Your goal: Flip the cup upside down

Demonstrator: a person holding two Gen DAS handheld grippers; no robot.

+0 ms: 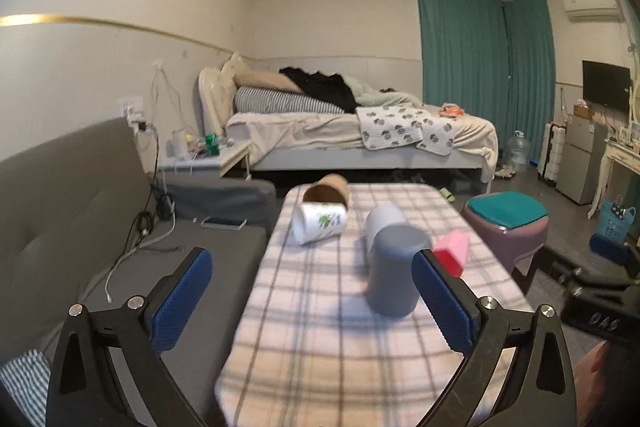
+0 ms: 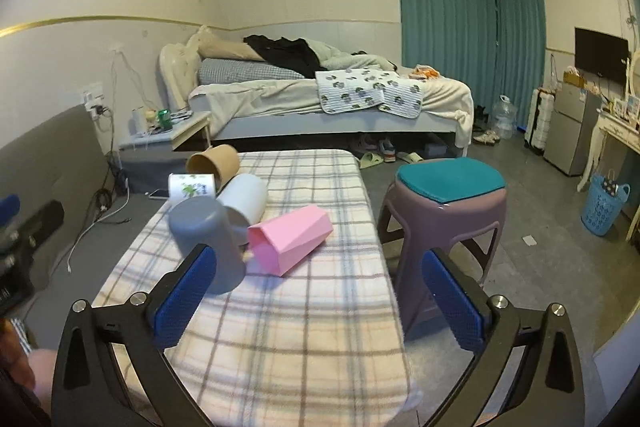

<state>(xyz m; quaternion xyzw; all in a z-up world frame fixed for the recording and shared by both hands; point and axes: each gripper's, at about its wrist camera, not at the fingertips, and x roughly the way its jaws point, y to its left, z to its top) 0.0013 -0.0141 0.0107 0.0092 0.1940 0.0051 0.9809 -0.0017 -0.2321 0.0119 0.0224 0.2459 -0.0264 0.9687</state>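
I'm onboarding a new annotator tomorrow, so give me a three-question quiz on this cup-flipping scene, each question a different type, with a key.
1. True or false: the gray cup stands upside down, closed end up, on the plaid-covered table.
2. Multiple choice: the pink cup is A) standing upright, B) lying on its side, C) held in a gripper.
3. Fill in: the left gripper and the right gripper are both ____, holding nothing.

Key: 1 true. 2 B. 3 open.
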